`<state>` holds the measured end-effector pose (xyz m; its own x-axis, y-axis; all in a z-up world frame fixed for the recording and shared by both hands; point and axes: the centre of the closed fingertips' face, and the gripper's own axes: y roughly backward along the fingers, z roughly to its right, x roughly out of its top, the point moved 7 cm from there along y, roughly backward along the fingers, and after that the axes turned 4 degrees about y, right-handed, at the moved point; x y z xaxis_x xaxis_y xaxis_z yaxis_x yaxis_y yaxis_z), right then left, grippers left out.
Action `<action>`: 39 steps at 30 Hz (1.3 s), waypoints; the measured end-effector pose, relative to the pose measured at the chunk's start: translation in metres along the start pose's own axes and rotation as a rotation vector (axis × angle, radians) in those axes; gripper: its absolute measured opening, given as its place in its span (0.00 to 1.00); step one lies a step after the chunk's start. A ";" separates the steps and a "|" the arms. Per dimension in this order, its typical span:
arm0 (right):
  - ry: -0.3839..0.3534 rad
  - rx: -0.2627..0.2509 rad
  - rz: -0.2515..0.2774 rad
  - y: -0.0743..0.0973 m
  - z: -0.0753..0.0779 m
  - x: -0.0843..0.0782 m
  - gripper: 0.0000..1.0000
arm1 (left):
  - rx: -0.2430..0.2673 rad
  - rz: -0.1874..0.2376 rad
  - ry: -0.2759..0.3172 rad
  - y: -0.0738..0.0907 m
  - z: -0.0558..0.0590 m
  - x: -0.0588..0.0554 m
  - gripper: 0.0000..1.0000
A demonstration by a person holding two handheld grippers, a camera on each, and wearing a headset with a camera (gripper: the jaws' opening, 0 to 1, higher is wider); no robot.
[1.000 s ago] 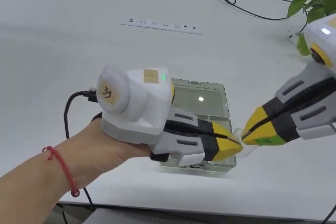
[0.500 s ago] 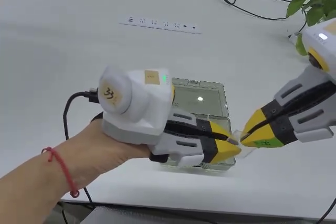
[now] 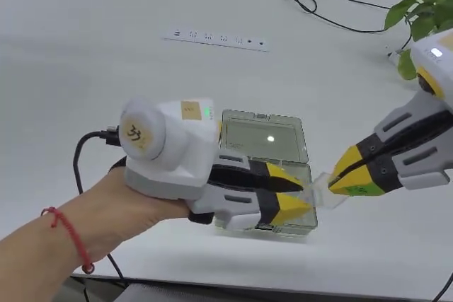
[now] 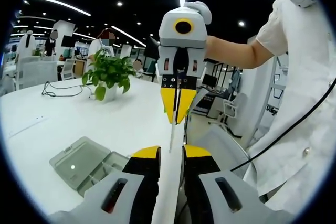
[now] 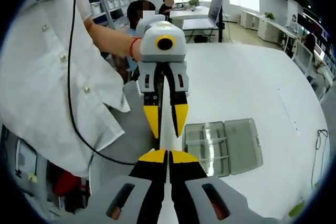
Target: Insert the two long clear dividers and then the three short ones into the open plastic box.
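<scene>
Thin clear divider (image 4: 171,137), edge-on in right gripper (image 4: 177,121), translucent greyish box (image 3: 263,136) lying open

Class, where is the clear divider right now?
In the head view, the clear divider hangs beside the right edge of the open plastic box, clamped by the right gripper, its other end between the open jaws of the left gripper.

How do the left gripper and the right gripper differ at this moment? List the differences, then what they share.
The right gripper is shut on the clear divider, while the left gripper has its jaws apart. The left gripper lies over the open plastic box, while the right gripper is beside the box, over bare table. Both have yellow-tipped jaws and point at each other.
</scene>
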<state>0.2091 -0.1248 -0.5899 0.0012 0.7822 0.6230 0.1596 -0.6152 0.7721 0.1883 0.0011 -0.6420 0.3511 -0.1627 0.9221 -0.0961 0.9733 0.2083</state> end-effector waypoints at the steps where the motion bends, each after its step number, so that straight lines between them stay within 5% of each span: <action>1: -0.001 -0.005 -0.006 0.000 0.001 -0.002 0.03 | 0.010 0.000 0.003 0.001 -0.001 -0.001 0.15; 24: 0.017 -0.069 -0.112 -0.011 0.022 -0.026 0.03 | 0.167 -0.020 0.013 0.037 -0.028 -0.021 0.53; 39: 0.036 -0.101 -0.172 -0.026 0.042 -0.037 0.03 | 0.205 -0.091 -0.019 0.049 -0.033 -0.040 0.82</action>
<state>0.2464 -0.1331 -0.6382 -0.0531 0.8737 0.4835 0.0547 -0.4809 0.8751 0.2006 0.0605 -0.6799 0.3495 -0.2536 0.9020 -0.2524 0.9016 0.3513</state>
